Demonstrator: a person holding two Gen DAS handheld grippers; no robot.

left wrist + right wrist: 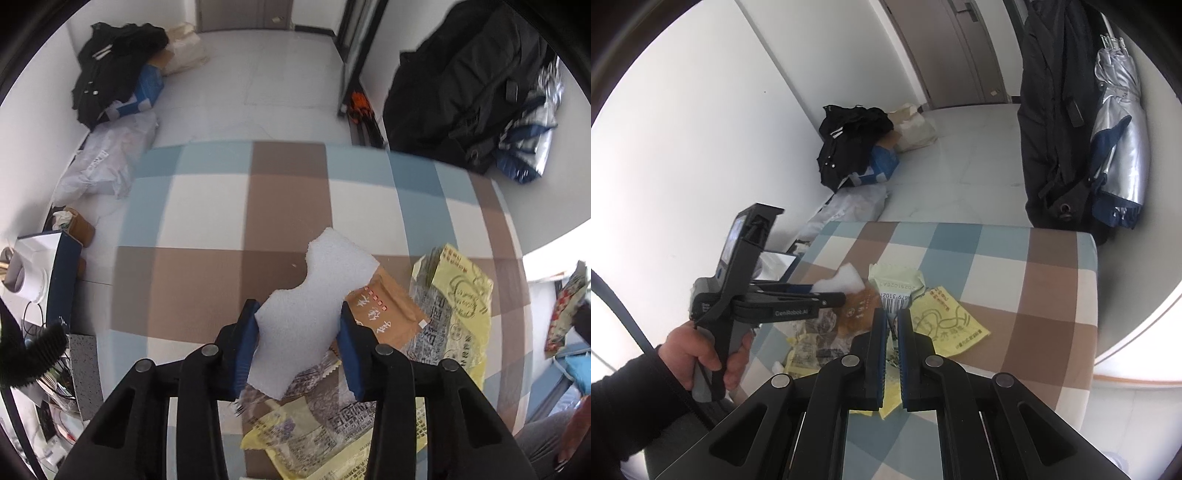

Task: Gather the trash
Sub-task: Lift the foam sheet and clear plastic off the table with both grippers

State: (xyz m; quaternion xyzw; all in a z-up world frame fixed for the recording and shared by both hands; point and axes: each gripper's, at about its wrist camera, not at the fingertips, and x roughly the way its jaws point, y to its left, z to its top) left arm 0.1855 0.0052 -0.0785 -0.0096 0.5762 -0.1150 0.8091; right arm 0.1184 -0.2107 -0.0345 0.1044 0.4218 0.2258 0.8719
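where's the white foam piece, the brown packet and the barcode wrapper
white foam piece (306,317), left wrist view, middle of its flat face
brown packet (384,314), left wrist view, printed centre
barcode wrapper (895,286), right wrist view, pale green part above the barcode

Bright, even daylight here; the white wall (683,147) glares, washed out. Fisheye bends the edges into dark corners, shadows soft, slight blur throughout.

Colours on the checked table

The table (207,206) cloth is checked in brown, pale blue and white; on it lie a white foam piece (306,317), a brown packet (388,314) and yellow wrappers (458,295) with black print.
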